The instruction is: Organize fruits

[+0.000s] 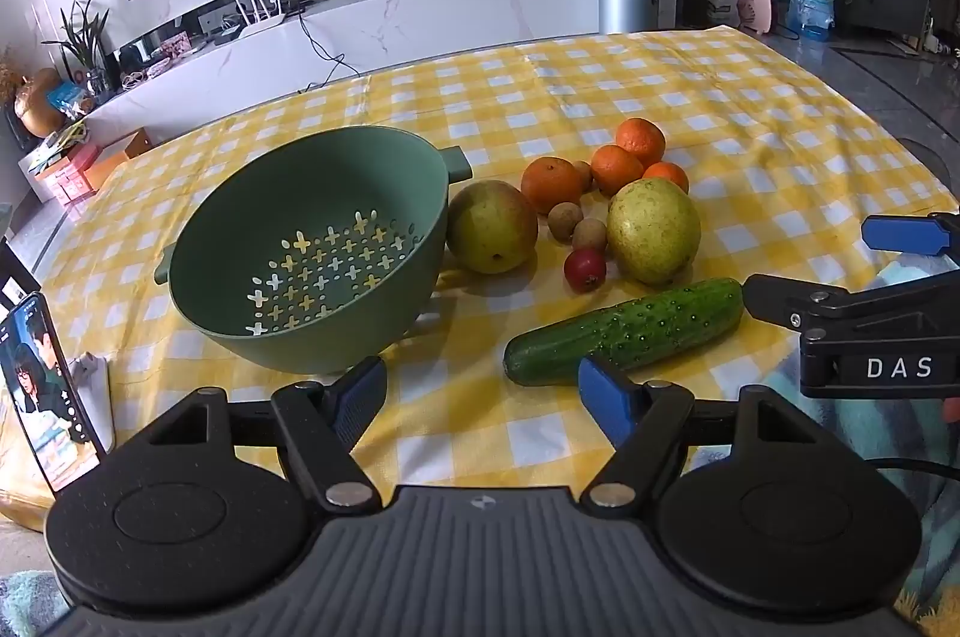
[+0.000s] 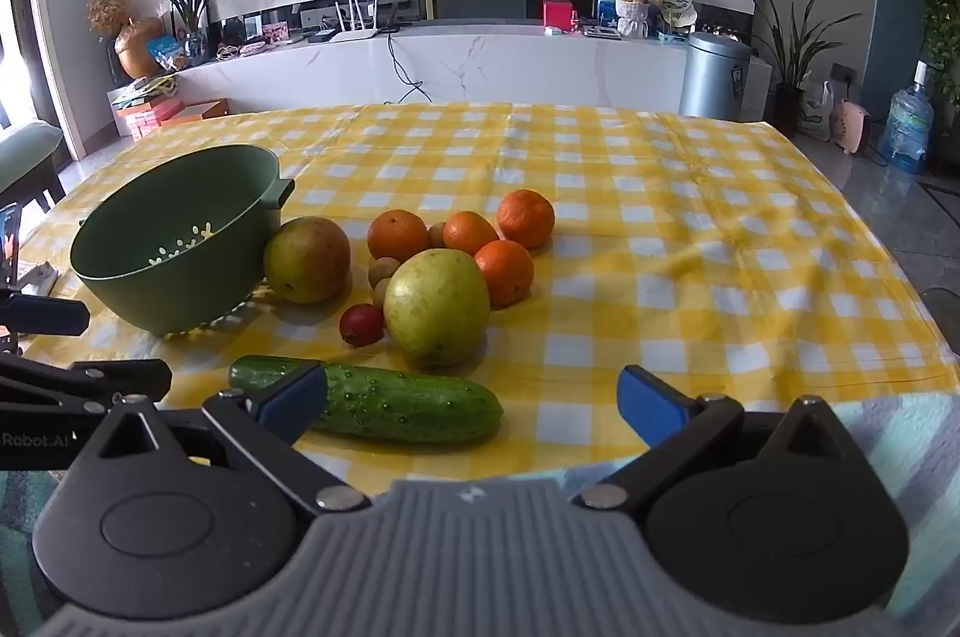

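While both grippers hang over the near table edge, the left gripper and right gripper stand wide apart, released, nothing between the pads. Green colander sits on the yellow checked tablecloth, tilted, empty, touching a yellow-green pear on its right. Second pear is beside a small red fruit; 4 oranges cluster behind, with small brown fruits between, their count partly hidden. Cucumber lies nearest the edge, its end covered by the right gripper's left finger in the right wrist view. Open cloth right of and behind the fruit. Phone at left, cut off.
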The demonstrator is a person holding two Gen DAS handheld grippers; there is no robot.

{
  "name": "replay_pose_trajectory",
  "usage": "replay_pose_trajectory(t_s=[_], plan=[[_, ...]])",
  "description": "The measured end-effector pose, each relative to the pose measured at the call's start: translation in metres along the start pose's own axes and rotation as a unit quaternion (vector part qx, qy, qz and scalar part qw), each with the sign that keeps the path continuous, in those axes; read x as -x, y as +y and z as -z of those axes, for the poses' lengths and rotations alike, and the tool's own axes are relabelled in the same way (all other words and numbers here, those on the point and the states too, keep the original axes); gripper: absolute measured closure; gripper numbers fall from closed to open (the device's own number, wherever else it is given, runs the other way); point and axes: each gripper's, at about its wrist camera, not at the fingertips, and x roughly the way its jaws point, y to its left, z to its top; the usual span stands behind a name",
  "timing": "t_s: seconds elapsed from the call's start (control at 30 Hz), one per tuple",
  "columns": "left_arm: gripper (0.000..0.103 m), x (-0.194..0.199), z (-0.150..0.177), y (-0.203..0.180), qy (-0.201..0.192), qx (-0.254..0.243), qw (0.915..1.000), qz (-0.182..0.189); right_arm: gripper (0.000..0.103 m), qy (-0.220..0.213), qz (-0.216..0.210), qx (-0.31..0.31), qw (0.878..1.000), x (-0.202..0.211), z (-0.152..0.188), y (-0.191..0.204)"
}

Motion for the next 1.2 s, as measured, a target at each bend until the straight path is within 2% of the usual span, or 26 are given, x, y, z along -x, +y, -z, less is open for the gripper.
replay_pose_trajectory(t_s=[1.2], plan=[[0.017,0.0007,0.0001,-0.0008,-0.002,0.000,1.0000,0.000,0.004,0.001,0.001,0.001,1.000,-0.0005,0.0001,0.0007]])
